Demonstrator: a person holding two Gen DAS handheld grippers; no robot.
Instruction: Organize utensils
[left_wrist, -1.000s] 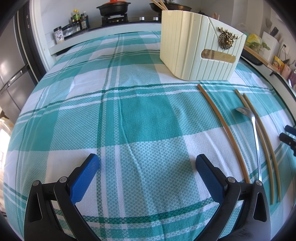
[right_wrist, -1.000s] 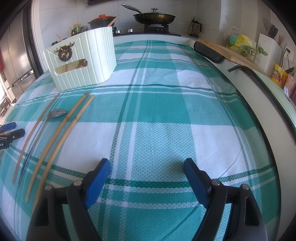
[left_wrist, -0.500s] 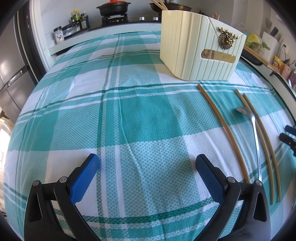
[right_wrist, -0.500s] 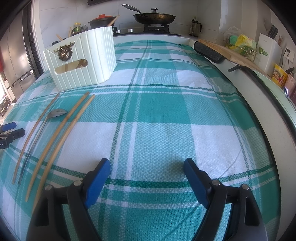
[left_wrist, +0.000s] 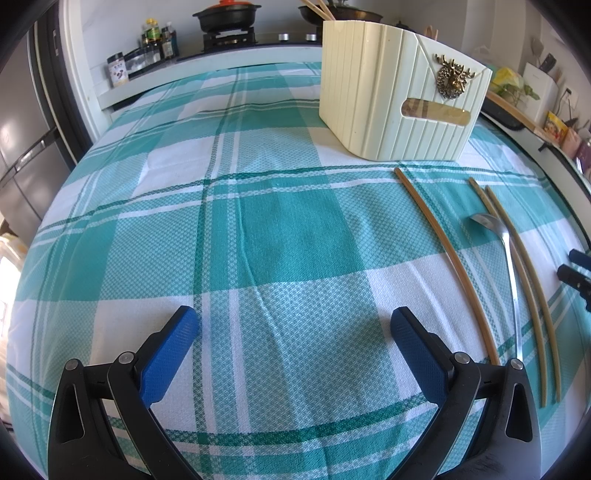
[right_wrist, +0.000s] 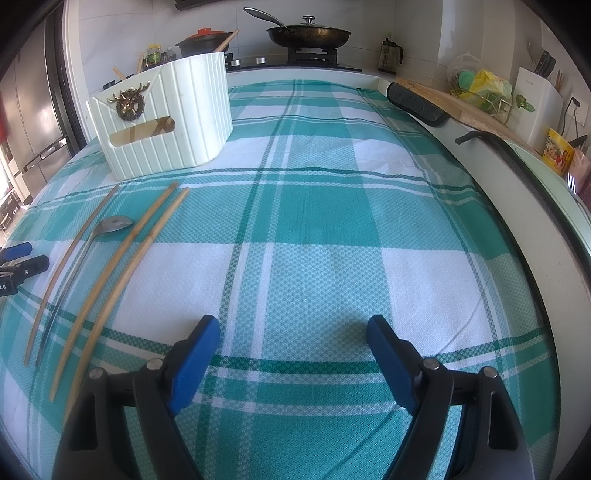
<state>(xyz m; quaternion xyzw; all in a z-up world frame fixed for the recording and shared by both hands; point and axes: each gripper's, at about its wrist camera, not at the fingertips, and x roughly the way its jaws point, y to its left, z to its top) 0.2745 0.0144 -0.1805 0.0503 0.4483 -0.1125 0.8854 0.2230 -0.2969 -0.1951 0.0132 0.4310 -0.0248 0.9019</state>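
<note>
Three wooden chopsticks and a metal spoon (left_wrist: 506, 258) lie side by side on the teal plaid tablecloth (left_wrist: 258, 229). One chopstick (left_wrist: 448, 254) lies apart on the left, a pair of chopsticks (left_wrist: 528, 288) on the right of the spoon. Behind them stands a cream ribbed utensil box (left_wrist: 391, 92) with a brass deer emblem. In the right wrist view the same spoon (right_wrist: 85, 254), chopsticks (right_wrist: 122, 258) and box (right_wrist: 166, 118) sit at the left. My left gripper (left_wrist: 293, 325) and right gripper (right_wrist: 293, 328) both stand open over bare cloth, holding nothing.
A stove with a pan (right_wrist: 308, 35) and a pot (left_wrist: 227, 14) stands behind the table, bottles (left_wrist: 155, 40) beside it. A counter with a knife block (right_wrist: 535, 99) runs along the right edge. A fridge (left_wrist: 22, 129) is at the left.
</note>
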